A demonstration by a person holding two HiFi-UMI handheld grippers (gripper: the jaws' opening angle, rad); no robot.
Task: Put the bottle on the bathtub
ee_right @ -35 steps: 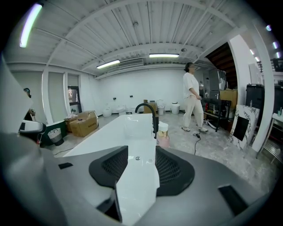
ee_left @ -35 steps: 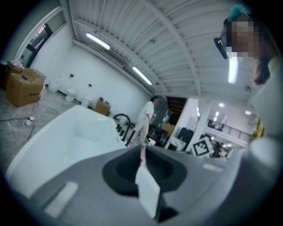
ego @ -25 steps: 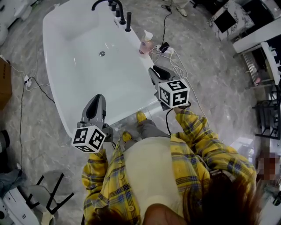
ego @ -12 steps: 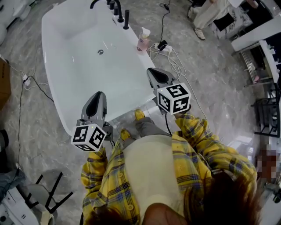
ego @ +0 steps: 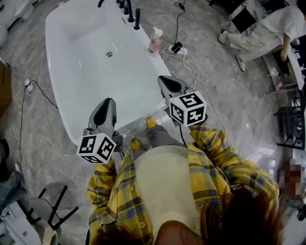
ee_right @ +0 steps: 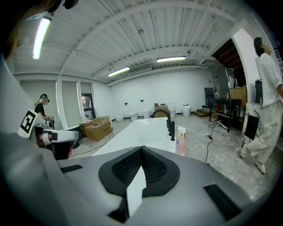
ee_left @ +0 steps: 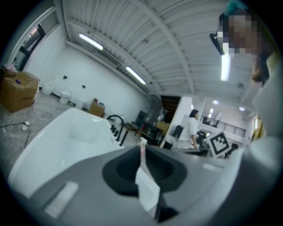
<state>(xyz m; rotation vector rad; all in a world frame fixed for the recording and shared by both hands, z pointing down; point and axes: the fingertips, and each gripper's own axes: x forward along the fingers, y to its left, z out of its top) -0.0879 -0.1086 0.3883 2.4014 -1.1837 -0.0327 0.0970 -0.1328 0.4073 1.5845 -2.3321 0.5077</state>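
A pink bottle (ego: 154, 40) with a white pump stands upright on the right rim of the white bathtub (ego: 62, 103), just this side of the black faucet (ego: 129, 10). My right gripper (ego: 165, 81) hangs over the tub's near right edge, well short of the bottle, shut with nothing in it. In the right gripper view the jaws (ee_right: 141, 148) meet, and the bottle (ee_right: 180, 141) stands beyond them to the right. My left gripper (ego: 108, 102) is over the tub's near rim, shut and empty; its jaws (ee_left: 142, 152) meet in its own view.
A power strip and white cables (ego: 181, 55) lie on the marble floor right of the tub. A person in white (ego: 267, 28) stands at the upper right. A black cable (ego: 38, 93) runs along the tub's left side. A cardboard box (ego: 5, 88) sits at the left edge.
My right gripper has drawn back a little from the bottle, which stays on the rim. A person in white has walked into the upper right. The left gripper has not moved.
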